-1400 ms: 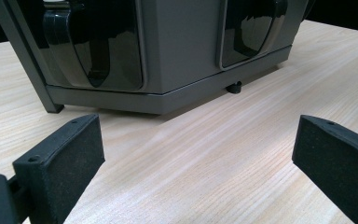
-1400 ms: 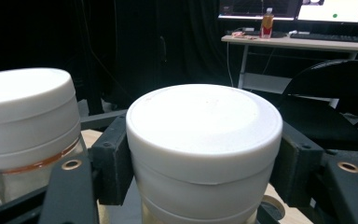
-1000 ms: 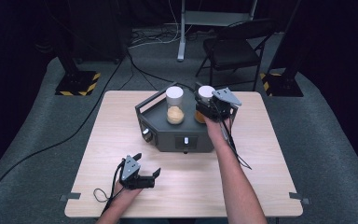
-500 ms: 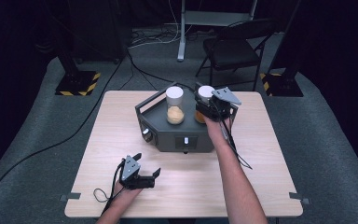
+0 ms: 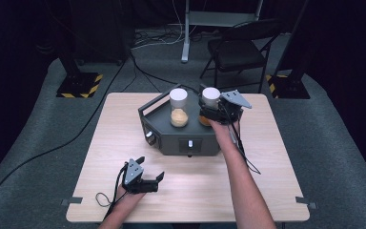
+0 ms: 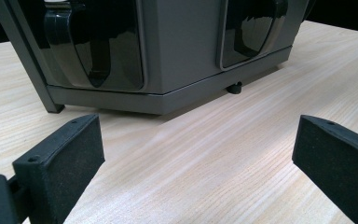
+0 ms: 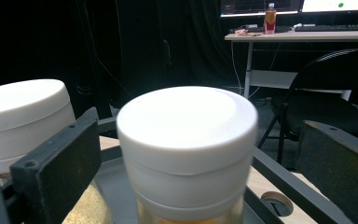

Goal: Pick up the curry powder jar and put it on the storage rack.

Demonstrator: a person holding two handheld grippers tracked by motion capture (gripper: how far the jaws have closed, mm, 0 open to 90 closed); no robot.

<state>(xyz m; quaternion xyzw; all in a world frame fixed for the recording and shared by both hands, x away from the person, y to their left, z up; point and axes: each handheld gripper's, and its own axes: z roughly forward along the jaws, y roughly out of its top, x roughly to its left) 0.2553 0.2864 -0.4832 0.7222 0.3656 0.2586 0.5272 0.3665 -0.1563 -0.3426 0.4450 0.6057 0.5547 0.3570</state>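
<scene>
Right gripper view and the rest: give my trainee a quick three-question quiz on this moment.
1. True or false: the right gripper has its fingers clamped tight on the white-lidded jar.
2. Which does the left gripper hold? A) a jar B) nothing C) a cable
3. How many white-lidded jars stand in the grey machine?

Key
1. False. The fingers stand apart on either side of the lid, having just opened.
2. B. Its fingers are open over the bare table.
3. Two: the jar between the right fingers and the second jar beside it.
</scene>
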